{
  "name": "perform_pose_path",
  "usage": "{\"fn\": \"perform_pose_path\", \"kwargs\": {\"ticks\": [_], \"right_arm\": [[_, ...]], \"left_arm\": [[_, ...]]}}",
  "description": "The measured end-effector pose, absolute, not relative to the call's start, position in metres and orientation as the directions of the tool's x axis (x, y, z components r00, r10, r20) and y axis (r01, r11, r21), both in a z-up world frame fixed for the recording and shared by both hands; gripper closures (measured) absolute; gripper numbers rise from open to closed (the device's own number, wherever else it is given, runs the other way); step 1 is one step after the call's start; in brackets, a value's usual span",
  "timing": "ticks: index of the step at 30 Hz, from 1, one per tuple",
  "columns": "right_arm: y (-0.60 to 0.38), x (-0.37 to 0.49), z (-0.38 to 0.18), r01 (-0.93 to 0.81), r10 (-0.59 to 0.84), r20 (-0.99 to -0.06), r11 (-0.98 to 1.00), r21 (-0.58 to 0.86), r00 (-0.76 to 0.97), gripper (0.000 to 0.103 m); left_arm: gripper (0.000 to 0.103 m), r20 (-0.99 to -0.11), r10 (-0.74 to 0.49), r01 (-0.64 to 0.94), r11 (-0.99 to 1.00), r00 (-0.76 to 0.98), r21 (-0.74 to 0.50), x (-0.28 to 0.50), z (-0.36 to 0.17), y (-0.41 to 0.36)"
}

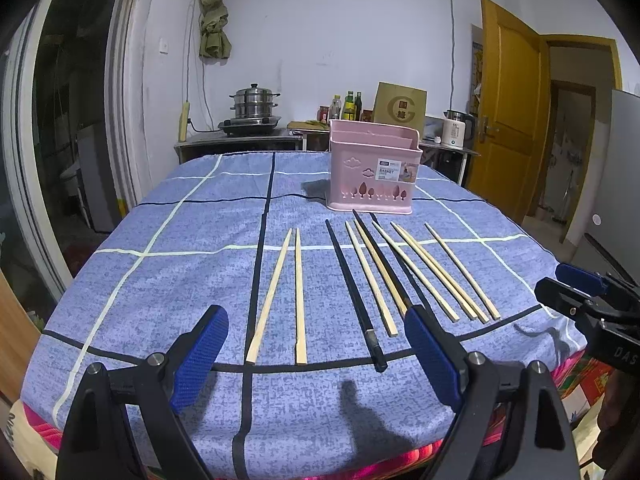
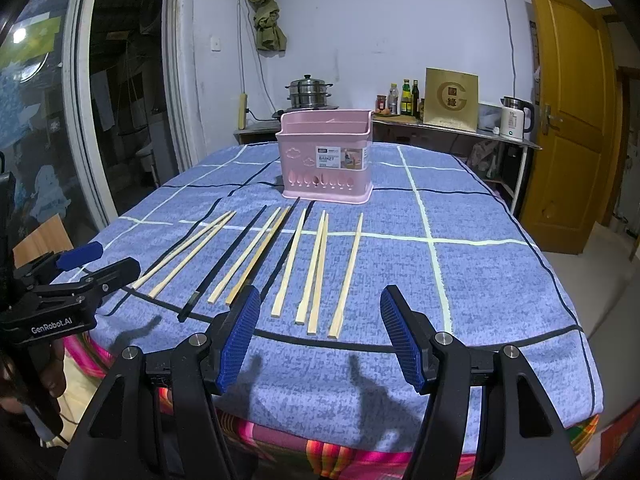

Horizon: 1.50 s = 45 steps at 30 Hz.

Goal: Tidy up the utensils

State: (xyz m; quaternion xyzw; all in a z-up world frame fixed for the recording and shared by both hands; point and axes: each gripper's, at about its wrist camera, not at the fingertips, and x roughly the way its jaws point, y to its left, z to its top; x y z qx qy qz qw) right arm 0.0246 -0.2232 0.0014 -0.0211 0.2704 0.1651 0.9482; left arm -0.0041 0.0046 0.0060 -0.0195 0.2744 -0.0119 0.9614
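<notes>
Several chopsticks lie side by side on the blue checked tablecloth (image 1: pixel 192 264), pointing toward a pink utensil basket (image 1: pixel 374 168) at the table's far middle. Most are pale bamboo chopsticks (image 1: pixel 300 296), and three are black chopsticks (image 1: pixel 354 296). In the right wrist view the basket (image 2: pixel 326 158) stands behind the same row of bamboo chopsticks (image 2: pixel 318 272) and a black chopstick (image 2: pixel 224 264). My left gripper (image 1: pixel 316 344) is open and empty above the near ends of the left chopsticks. My right gripper (image 2: pixel 318 332) is open and empty above the right chopsticks' near ends.
The right gripper shows at the right edge of the left wrist view (image 1: pixel 576 292); the left gripper shows at the left of the right wrist view (image 2: pixel 92 268). A counter behind holds a steamer pot (image 1: pixel 254 106), bottles (image 1: pixel 350 106), a kettle (image 1: pixel 456 128). A yellow door (image 2: pixel 568 112) stands right.
</notes>
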Motion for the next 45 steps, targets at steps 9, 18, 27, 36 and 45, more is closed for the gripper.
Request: {"fn": "perform_pose_path", "kwargs": {"ticks": [9, 18, 27, 36, 45], "right_arm": [[-0.2238, 0.0239, 0.0034, -0.325, 0.302, -0.516, 0.944, 0.049, 0.801, 0.04], [-0.2235, 0.024, 0.004, -0.324, 0.302, -0.515, 0.945, 0.048, 0.803, 0.04], [-0.2231, 0.0241, 0.0043, -0.324, 0.302, -0.515, 0.945, 0.048, 0.802, 0.04], [-0.2228, 0.0234, 0.0052, -0.325, 0.302, -0.515, 0.944, 0.048, 0.802, 0.04], [-0.223, 0.0236, 0.0055, -0.326, 0.304, -0.515, 0.944, 0.049, 0.802, 0.04]], "left_arm": [[0.013, -0.519, -0.037, 0.015, 0.999, 0.854, -0.045, -0.0074, 0.0071, 0.0014], [0.013, -0.519, -0.041, 0.017, 0.999, 0.854, -0.051, -0.009, 0.0079, 0.0027], [0.013, -0.519, -0.044, 0.019, 0.998, 0.854, -0.053, -0.0095, 0.0084, 0.0026], [0.013, -0.521, -0.048, 0.022, 0.998, 0.852, -0.057, -0.0096, 0.0098, 0.0017], [0.013, -0.521, -0.049, 0.022, 0.998, 0.852, -0.058, -0.01, 0.0101, 0.0017]]}}
